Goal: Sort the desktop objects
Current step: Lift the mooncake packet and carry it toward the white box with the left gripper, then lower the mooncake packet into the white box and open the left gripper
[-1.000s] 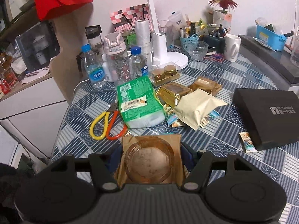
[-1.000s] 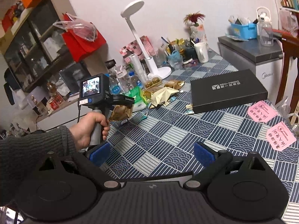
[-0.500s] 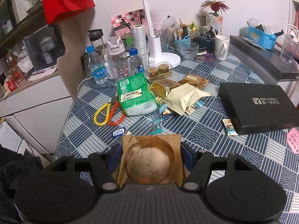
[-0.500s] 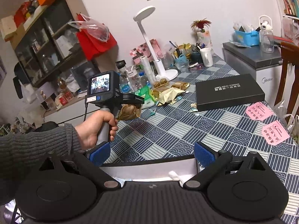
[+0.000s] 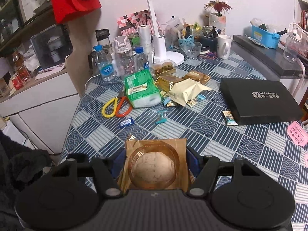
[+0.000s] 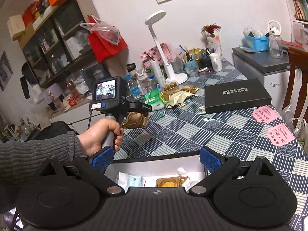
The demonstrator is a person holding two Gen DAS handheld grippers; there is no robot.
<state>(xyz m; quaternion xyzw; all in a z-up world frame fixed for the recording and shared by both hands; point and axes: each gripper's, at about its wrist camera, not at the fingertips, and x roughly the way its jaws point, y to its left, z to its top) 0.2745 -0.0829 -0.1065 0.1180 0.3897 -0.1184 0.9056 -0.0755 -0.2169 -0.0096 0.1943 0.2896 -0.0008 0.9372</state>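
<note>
Glossy gold foil pastry packet [image 5: 156, 165]

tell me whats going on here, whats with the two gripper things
A person is sorting a cluttered table with a handheld gripper in each hand. The left gripper is shut on a gold-wrapped pastry packet, held above the table's near edge. The right gripper is open and empty, hovering over a white box that already holds a few packets. More snacks, scissors and a black box are unsorted.
</note>
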